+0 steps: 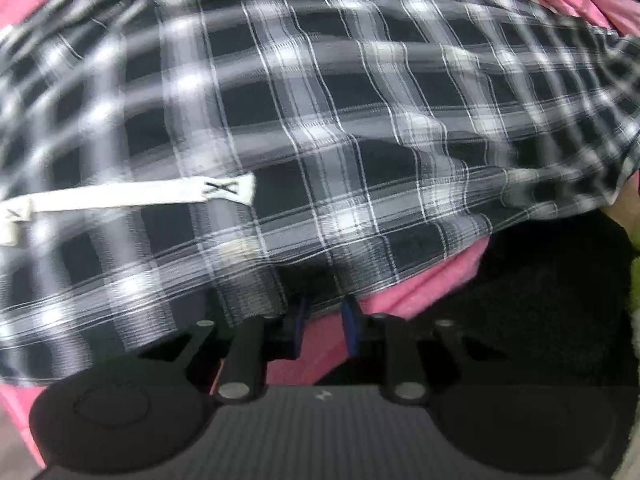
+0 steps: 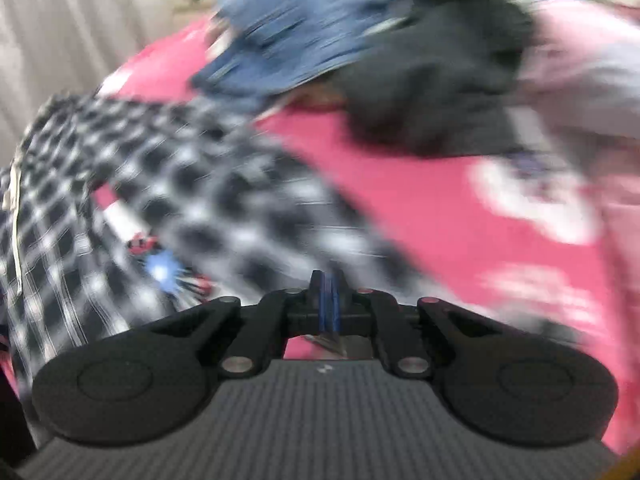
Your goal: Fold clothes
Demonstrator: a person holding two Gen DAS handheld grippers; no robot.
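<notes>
Plaid cloth, black, grey and white, fills nearly all the left wrist view: the plaid garment (image 1: 320, 120) spreads ahead of and above the left gripper (image 1: 325, 320), and its lower edge drops down between the two blue-padded fingers. The jaws of this gripper stand a little apart with that edge of cloth running into the gap, so they look clamped on the fabric, though the exact contact is hidden by the fold. A white ribbon loop (image 1: 132, 196) with black cross-stitches lies on the plaid up and to the left of the jaws. Pink bedding (image 1: 404, 300) shows just to the right of the jaws, under the garment's edge.

In the right wrist view, heavily blurred, the right gripper (image 2: 329, 292) has its jaws pressed together with nothing between them. The same plaid garment (image 2: 168, 200) lies ahead and to the left of these jaws on a pink bedspread (image 2: 420, 216) with white patches. Farther ahead, beyond the jaws, a blue denim piece (image 2: 304, 28) and a black garment (image 2: 440, 80) sit in a heap. A pale curtain (image 2: 60, 40) hangs at far left.
</notes>
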